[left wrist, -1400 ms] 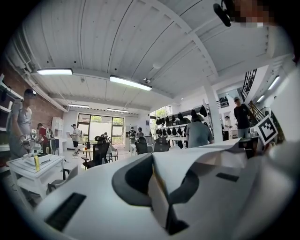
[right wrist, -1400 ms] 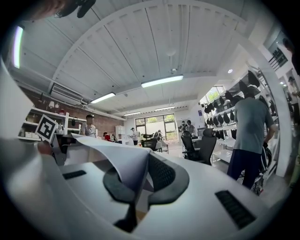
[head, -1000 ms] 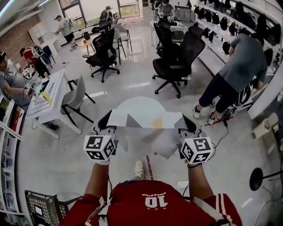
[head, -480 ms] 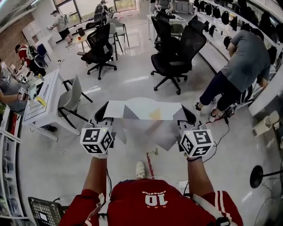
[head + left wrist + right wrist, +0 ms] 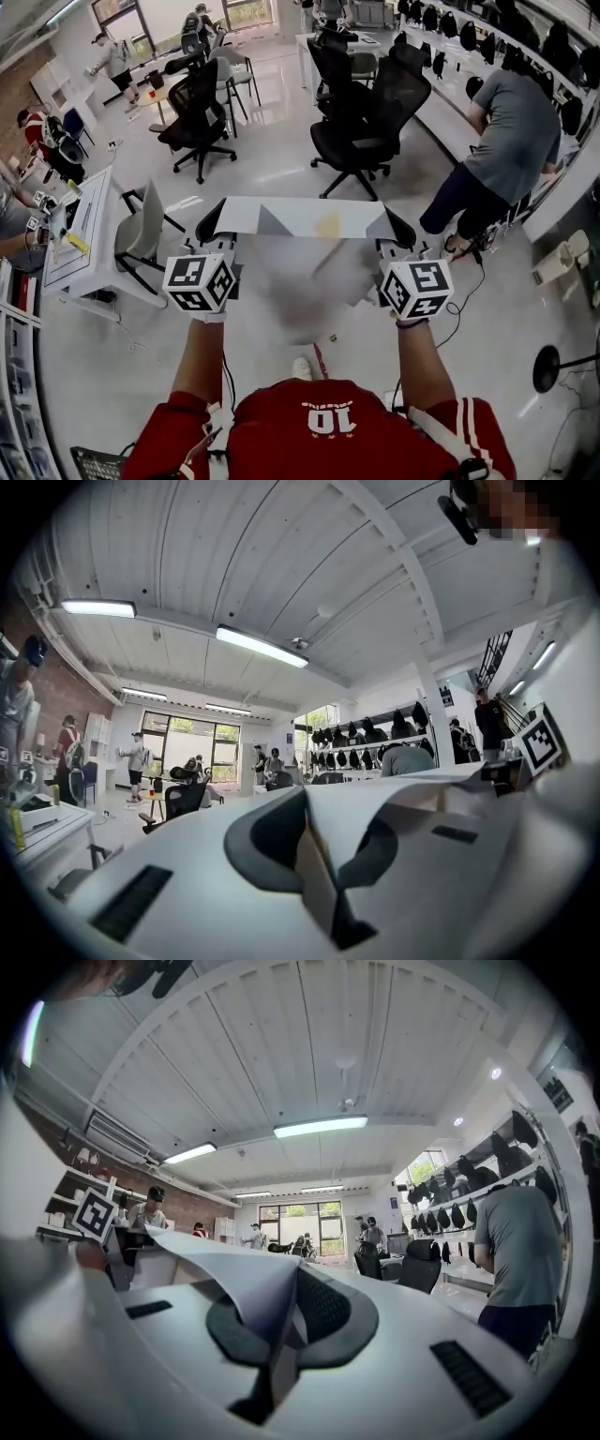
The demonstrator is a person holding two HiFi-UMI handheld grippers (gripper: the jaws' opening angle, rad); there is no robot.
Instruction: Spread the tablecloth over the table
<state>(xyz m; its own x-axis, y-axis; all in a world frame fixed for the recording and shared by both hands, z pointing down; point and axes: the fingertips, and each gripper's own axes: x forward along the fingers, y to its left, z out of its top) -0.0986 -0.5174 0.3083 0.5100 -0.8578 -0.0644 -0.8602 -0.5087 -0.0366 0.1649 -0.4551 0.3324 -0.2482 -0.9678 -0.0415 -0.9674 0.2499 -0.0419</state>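
The white tablecloth hangs in the air in front of me, its top edge pulled straight between both grippers. Its lower part droops, blurred, above the floor. In the head view my left gripper is shut on the cloth's left corner and my right gripper on its right corner. In the left gripper view the cloth runs off to the right from the pinching jaws of the left gripper. The right gripper view has the cloth folding leftward out of the right gripper. Both grippers point level.
Black office chairs stand ahead, another to the left. A grey chair and a white desk lie at the left. A person bends over a counter at the right. A round stand base sits on the floor, lower right.
Both grippers have moved forward and a little up with the cloth. The top edge now looks straighter and wider, and the hanging part has swung and blurred.
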